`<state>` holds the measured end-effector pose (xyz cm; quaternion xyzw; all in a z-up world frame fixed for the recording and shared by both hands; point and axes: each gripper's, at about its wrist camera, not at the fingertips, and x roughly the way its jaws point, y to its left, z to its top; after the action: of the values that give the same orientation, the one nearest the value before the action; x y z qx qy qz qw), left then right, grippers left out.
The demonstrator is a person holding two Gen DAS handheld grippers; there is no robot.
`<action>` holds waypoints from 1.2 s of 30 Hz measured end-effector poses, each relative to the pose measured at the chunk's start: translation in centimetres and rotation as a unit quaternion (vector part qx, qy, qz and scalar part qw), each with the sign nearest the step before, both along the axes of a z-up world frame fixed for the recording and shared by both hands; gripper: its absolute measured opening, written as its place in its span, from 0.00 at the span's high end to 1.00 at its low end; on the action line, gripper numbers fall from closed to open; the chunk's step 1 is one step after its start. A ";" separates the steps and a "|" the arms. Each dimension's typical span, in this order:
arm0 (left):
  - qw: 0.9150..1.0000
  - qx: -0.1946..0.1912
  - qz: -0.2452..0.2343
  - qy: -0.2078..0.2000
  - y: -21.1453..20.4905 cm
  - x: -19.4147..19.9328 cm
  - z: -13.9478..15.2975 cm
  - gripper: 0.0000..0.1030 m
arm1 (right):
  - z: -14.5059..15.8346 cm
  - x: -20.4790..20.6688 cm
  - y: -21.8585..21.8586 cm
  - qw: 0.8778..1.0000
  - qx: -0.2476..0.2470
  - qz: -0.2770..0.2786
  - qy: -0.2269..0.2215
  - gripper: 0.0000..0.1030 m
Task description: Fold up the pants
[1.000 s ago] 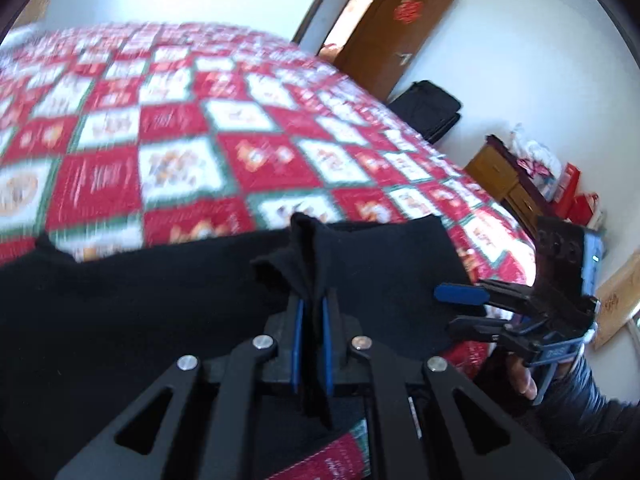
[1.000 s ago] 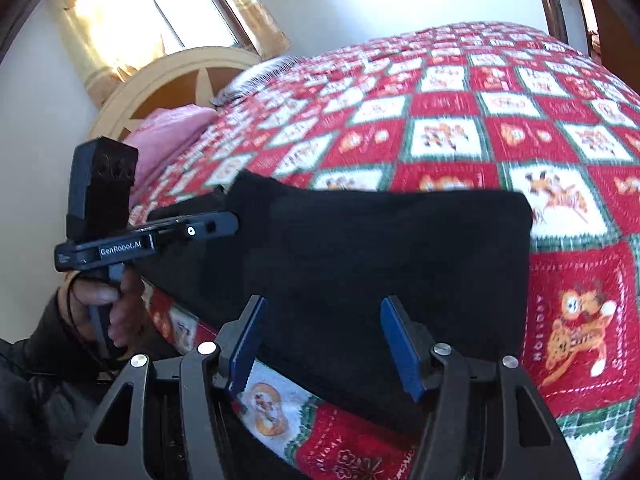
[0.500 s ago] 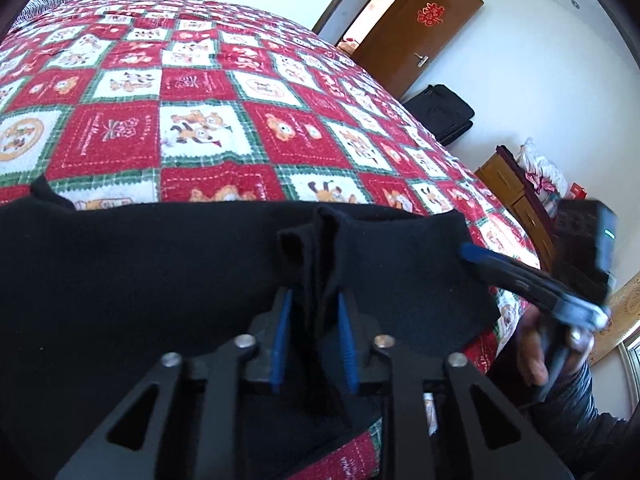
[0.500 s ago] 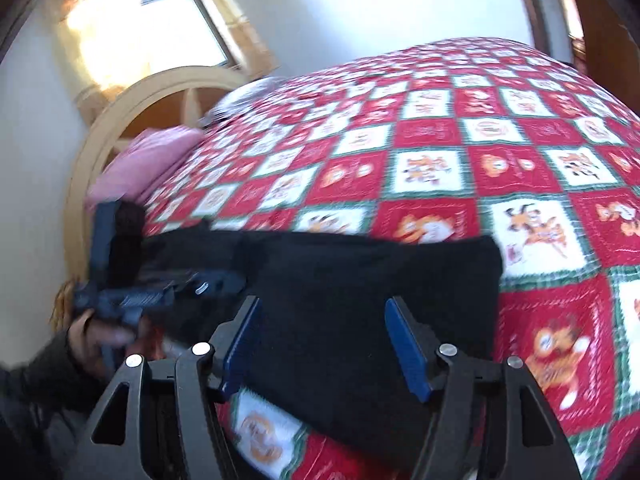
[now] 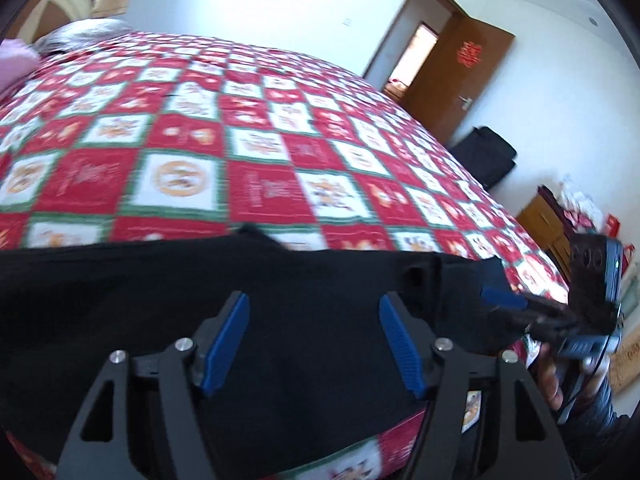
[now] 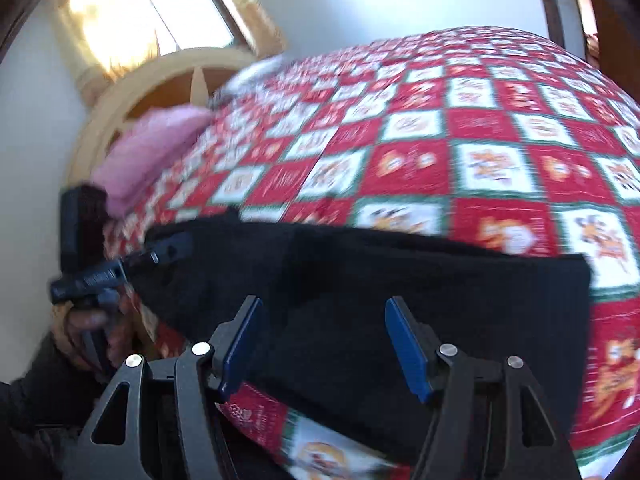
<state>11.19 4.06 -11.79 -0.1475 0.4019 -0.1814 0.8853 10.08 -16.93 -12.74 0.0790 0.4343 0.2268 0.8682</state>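
A: Where do the black pants [image 5: 280,320] lie?

B: Flat on the bed's red, white and green patchwork quilt [image 5: 260,184], along its near edge. In the right wrist view the pants [image 6: 400,304] make a dark folded slab with a squared corner at the right.

A: And the left gripper [image 5: 316,340]?

B: Its jaws stand wide apart over the cloth, blue pads [image 5: 226,344] bare, with nothing between them.

A: The right gripper [image 6: 328,344]?

B: Same there: jaws spread wide above the pants, gripping nothing. From the left wrist view the right gripper [image 5: 500,300] shows at the right end of the pants, a blue fingertip at the cloth's corner; whether it touches cannot be told through the blur.

A: What else shows?

B: A pink pillow [image 6: 148,156] by the pale wooden headboard [image 6: 132,92], a brown door [image 5: 460,76] standing open, and a black bag [image 5: 486,156] against the wall.
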 end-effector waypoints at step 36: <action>0.991 0.028 0.130 -0.033 13.7 -2.6 1.0 0.23 | 1.6 -1.1 -3.1 0.997 0.021 -0.067 -0.040 0.32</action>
<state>8.55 17.73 -10.75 -0.1670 0.3545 -0.0585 0.9182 8.93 -20.01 -11.16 0.1168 0.3881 0.1803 0.8962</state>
